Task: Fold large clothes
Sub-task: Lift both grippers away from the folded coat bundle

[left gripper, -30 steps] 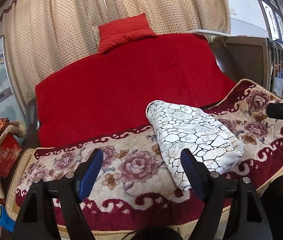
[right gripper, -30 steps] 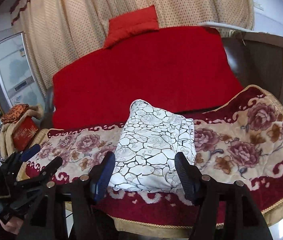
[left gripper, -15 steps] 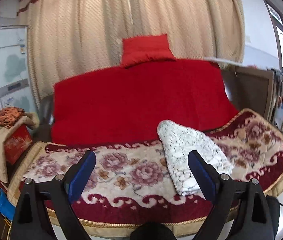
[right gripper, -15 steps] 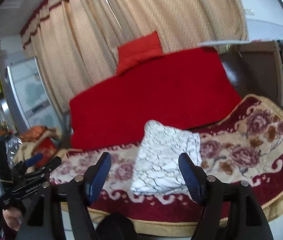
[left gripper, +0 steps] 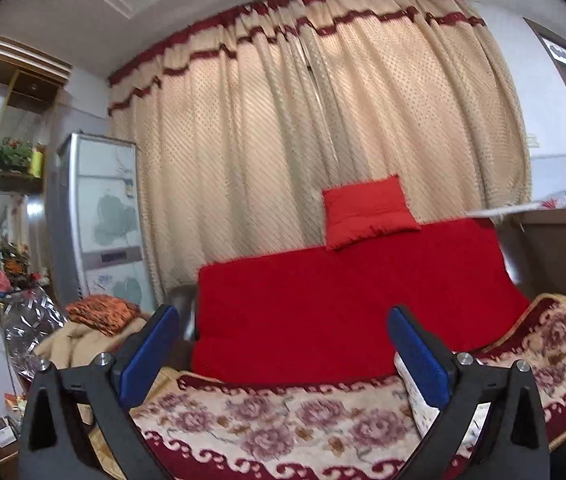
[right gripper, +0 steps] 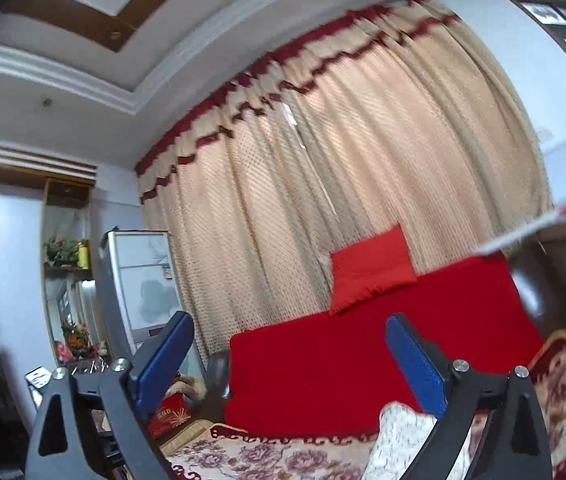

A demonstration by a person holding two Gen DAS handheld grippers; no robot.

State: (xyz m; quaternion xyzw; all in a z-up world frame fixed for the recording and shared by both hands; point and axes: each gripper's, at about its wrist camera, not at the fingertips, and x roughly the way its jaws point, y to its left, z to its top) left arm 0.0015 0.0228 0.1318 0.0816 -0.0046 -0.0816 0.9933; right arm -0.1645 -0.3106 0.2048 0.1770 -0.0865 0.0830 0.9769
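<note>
Left gripper (left gripper: 283, 344): level, jaws just opened wide, empty. Right gripper (right gripper: 289, 354): tilted slightly upward, likewise. Folded garment (right gripper: 399, 436) lies below on the sofa. No legible writing.

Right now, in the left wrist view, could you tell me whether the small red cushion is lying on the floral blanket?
No, the small red cushion sits on top of the red backrest.

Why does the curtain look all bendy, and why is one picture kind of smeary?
In both wrist views the fisheye lens bows the cream dotted curtain and darkens the corners. The right wrist view is smeared: its dark red curtain trim and the white crackle-patterned folded cloth look streaky, while the left wrist view stays sharper, with only slight softness on the floral blanket.
</note>
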